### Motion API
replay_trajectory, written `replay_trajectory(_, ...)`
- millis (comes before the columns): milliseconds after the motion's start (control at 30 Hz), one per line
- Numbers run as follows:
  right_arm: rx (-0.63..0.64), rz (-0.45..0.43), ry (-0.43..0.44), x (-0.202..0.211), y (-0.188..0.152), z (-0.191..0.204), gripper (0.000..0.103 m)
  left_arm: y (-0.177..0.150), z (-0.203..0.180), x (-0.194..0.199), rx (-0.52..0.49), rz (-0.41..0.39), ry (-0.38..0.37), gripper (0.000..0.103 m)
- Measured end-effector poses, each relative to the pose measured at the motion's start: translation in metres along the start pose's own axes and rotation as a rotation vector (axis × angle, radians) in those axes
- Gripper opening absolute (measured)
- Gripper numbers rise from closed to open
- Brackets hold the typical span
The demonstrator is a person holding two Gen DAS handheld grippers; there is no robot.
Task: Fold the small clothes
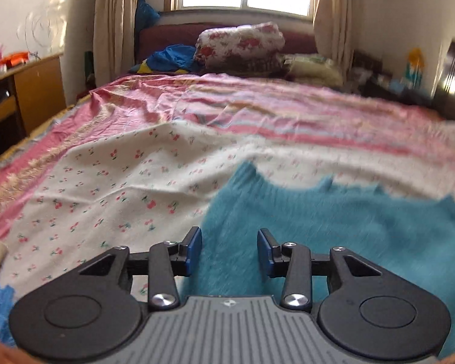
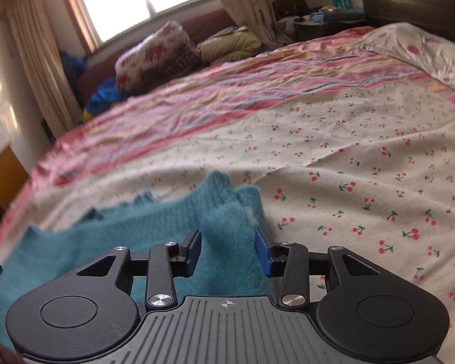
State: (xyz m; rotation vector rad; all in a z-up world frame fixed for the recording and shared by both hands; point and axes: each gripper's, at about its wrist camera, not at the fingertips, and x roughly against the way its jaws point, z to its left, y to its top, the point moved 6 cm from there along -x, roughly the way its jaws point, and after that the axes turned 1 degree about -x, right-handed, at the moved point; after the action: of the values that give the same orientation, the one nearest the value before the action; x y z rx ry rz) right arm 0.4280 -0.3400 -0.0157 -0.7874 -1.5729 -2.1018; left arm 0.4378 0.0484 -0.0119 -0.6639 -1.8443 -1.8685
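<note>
Two wrist views over a bed (image 1: 112, 188) spread with a cherry-print sheet (image 2: 364, 182) and, farther off, a pink striped cover (image 1: 257, 103); the task's thing is a small teal fuzzy garment (image 1: 333, 227), apparently a knitted sweater, lying on the sheet at the near edge of the bed, just ahead of both grippers.

Left gripper (image 1: 230, 250): fingers (image 1: 195, 247) parted, the garment's left margin seen between and beneath them; no pad appears to press on the cloth, so it reads as released.

Right gripper (image 2: 228, 250): a raised tongue of the same garment (image 2: 227, 227) stands between the fingers (image 2: 262, 251); the right pad lies against the fabric, but whether the left pad bears on it cannot be told, so a firm hold is uncertain.

Handling, as a judgement: the knit looks light, soft and wholly limp, with a long nap that should resist slipping against the pads yet may snag or shed; it will not keep a shape, and a lifted corner will drag the rest behind it.

Where to take hold: at an edge or corner, hem or shoulder, pinching through both layers; one gripper at each end of the same edge, so the fold travels level.
</note>
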Motion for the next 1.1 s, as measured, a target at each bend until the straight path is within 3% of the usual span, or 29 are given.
replay_trajectory(133,0.05,0.003,-0.062,-0.012,0.002,0.005,0.016,-0.011,0.008,-0.005,0.019,-0.006,0.034,0.052)
replay_trajectory(300,0.061,0.03,-0.096,-0.025,-0.004,0.003,0.018,-0.015,0.019,-0.002,0.085,-0.002,0.04,0.053)
replay_trajectory(567,0.017,-0.081,-0.015,0.04,0.005,-0.009,0.02,-0.02,0.033,0.034,0.136,-0.01,0.025,0.052)
replay_trajectory(633,0.0,-0.083,0.02,0.059,-0.003,-0.016,0.024,-0.025,0.034,0.046,0.147,-0.018,-0.002,0.051)
replay_trajectory(700,-0.012,-0.067,0.055,0.07,-0.016,-0.021,0.031,-0.031,0.035,0.052,0.151,-0.014,-0.022,0.052)
replay_trajectory(867,0.036,0.034,0.017,0.054,-0.053,-0.027,0.031,-0.046,0.036,0.041,0.149,0.045,-0.005,0.053)
replay_trajectory(1100,-0.06,0.053,0.031,0.051,-0.055,-0.038,0.028,-0.051,0.047,0.038,0.214,0.063,-0.009,0.057)
